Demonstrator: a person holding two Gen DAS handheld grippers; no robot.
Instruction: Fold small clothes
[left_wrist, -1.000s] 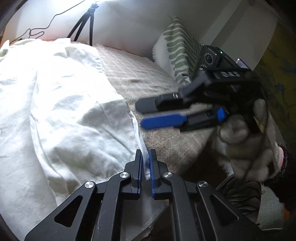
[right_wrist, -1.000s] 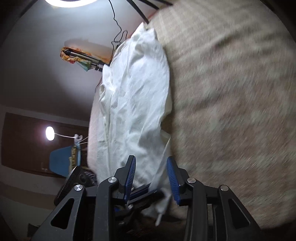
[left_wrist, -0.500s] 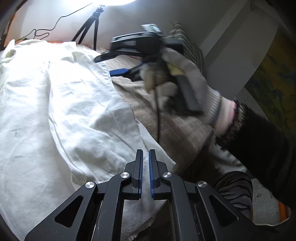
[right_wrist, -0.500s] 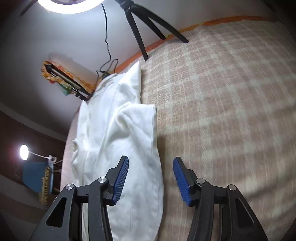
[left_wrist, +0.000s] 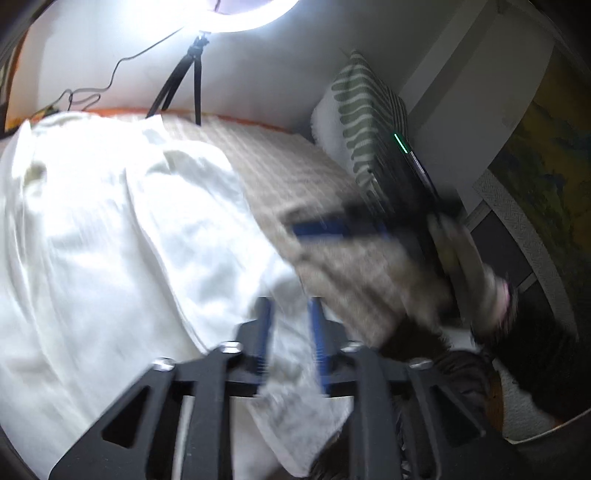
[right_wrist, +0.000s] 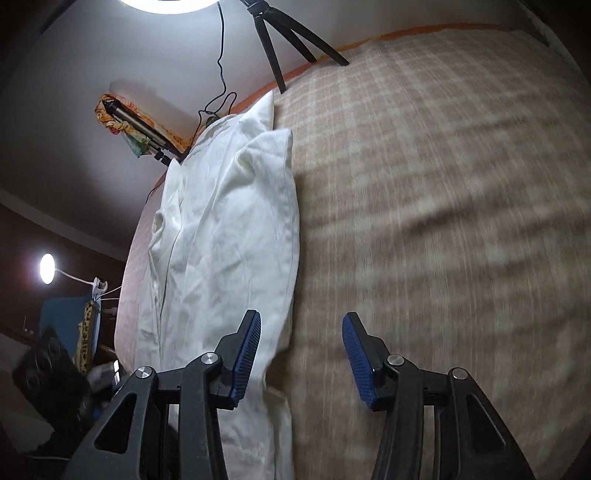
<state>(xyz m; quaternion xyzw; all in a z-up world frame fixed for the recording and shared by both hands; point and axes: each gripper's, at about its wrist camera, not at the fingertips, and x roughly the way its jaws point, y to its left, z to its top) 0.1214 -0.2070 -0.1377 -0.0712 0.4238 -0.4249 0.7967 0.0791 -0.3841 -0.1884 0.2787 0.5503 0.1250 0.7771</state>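
Half a second back the left gripper's fingers were pressed nearly together; now they stand a narrow gap apart over the near edge of the one white garment, whether pinching its cloth I cannot tell through the blur, and the right gripper has dropped from upper centre to mid right of the left view. Its two blue ribbed fingers gape wide, holding nothing, straddling the garment's folded edge at lower centre. The thin, wrinkled cloth lies as a long strip on the beige checked woven bed cover, one tripod behind, one leaf-patterned cushion upper right.
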